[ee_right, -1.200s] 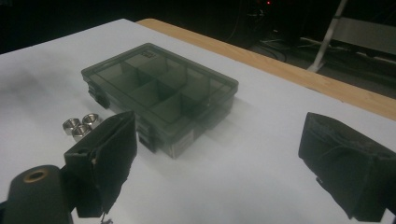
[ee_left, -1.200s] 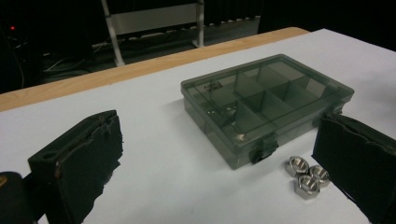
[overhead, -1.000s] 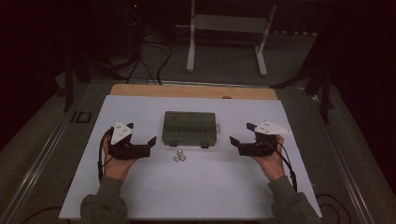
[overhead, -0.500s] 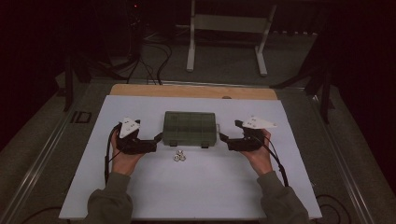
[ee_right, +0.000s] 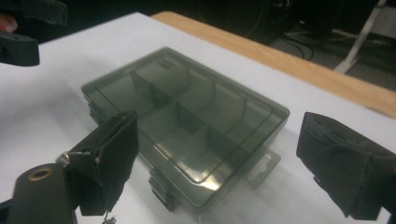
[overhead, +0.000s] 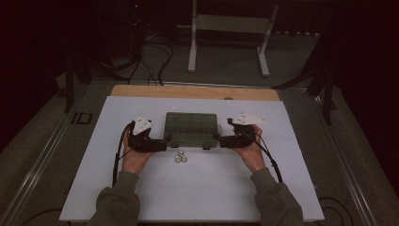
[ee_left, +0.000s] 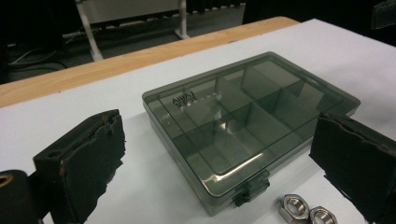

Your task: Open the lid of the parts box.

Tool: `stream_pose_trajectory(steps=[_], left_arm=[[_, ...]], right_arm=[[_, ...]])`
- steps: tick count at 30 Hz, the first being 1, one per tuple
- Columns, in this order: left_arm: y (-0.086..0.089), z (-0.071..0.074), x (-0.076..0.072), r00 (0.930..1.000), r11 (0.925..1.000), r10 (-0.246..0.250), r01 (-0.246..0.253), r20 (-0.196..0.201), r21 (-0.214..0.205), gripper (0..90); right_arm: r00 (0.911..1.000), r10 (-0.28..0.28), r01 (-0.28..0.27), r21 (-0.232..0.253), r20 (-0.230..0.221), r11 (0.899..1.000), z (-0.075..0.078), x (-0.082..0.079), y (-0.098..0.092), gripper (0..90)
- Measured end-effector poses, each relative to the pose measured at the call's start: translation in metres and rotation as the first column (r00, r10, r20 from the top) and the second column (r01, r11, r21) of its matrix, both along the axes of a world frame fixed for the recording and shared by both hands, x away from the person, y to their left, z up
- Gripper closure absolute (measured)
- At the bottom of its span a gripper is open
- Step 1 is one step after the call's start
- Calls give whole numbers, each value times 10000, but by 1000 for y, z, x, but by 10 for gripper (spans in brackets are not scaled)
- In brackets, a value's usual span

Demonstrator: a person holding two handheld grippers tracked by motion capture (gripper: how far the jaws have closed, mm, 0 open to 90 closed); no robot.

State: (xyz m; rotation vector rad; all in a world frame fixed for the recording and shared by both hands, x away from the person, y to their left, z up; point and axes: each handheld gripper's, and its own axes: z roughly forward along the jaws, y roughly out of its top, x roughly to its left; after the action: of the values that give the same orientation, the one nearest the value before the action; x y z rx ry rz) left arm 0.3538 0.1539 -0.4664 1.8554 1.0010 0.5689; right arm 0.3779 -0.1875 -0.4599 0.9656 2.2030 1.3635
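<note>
Both tools, left tool [overhead: 165, 141] and right tool [overhead: 217, 138], sit spread wide at opposite ends of the closed compartment box [overhead: 192, 128] mid-counter [overhead: 94, 188], positioned to brace it, with 2 nuts [overhead: 180, 157] just in front.

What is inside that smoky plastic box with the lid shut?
Through the clear lid of the compartment box, only dividers and bare compartments show; nothing lies in them. Two hex nuts sit outside, by its latch. The tinted front edge hides little.

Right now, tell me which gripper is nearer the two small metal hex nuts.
Left. The left gripper sits just up-left of the hex nuts; the right gripper is farther, up-right.
</note>
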Motion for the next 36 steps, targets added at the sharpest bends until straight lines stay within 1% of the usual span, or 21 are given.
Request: stream_pose_trajectory(steps=[3,10,14,17,24,32,36], left_arm=[[-1,-4,3,9999,10000,-10,11,-134,32,41],[-6,-9,5,9994,9999,-147,149,-328,49,72],[-9,-15,7,9983,9994,-188,204,-551,287,72],[-11,-20,9,9972,9994,-203,224,-720,282,72],[-13,-29,11,9948,9992,-183,219,-1002,347,72],[-15,-34,12,9930,9988,-160,212,-1167,432,72],[-16,-38,13,9915,9979,-211,287,-1282,575,72]], right_arm=[[9999,27,-29,-139,-141,9999,-6,1,3,130],[9990,150,-162,-281,-420,9995,-15,2,9,130],[9981,188,-214,-443,-580,9988,-22,3,13,131],[9976,201,-237,-532,-661,9983,-26,3,15,131],[9968,183,-235,-661,-784,9975,-32,4,19,130],[9952,140,-222,-835,-970,9963,-38,5,22,131],[9942,140,-240,-930,-1064,9954,-41,5,23,131]])
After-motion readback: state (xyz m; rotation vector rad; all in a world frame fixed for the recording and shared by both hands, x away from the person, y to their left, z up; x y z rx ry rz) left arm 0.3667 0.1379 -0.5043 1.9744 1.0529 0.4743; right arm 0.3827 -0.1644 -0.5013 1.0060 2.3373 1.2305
